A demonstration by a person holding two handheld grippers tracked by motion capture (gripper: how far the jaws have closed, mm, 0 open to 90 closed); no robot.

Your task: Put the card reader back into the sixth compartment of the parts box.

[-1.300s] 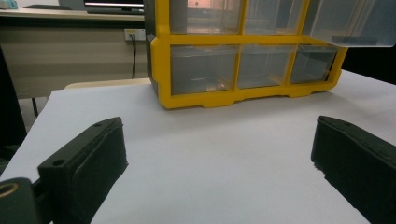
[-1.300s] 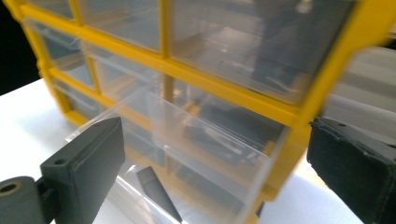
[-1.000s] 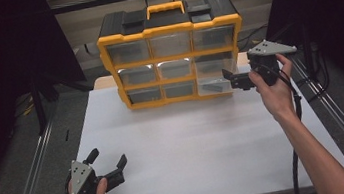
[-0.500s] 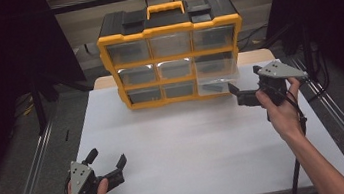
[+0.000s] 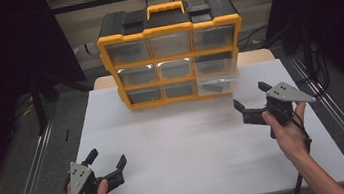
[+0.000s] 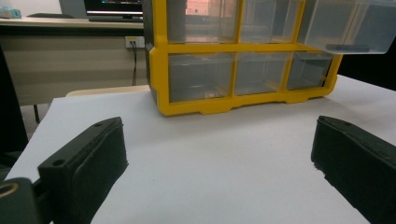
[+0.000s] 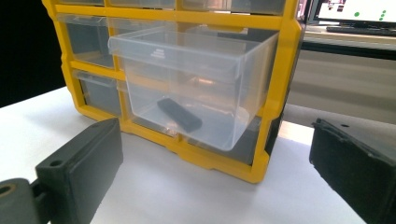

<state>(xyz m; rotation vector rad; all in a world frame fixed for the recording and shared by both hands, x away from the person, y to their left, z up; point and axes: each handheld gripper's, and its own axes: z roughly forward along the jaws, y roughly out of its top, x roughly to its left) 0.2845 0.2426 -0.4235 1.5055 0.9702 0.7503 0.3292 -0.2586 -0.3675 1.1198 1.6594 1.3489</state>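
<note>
a: where's the drawer [image 7: 187, 88]?

b: pulled partway out of the organizer [image 5: 172, 51], bottom row, on its right end as the high view shows it. it's clear plastic, and a small black bar [image 7: 179, 114] lies flat on its floor.

a: and the right gripper [image 5: 257, 100]?

b: held over the white table [image 5: 186, 140], in front of the pulled-out drawer and a little to its right, apart from it. its jaws are spread wide with nothing between them. they point toward the drawer.

a: the left gripper [image 5: 107, 162]?

b: near the table's front left corner, well apart from the organizer. jaws spread too, gripping nothing, just bare table between them in its own view.

a: the other drawers?

b: they sit flush in the yellow frame. i can't make out what's in them.
</note>
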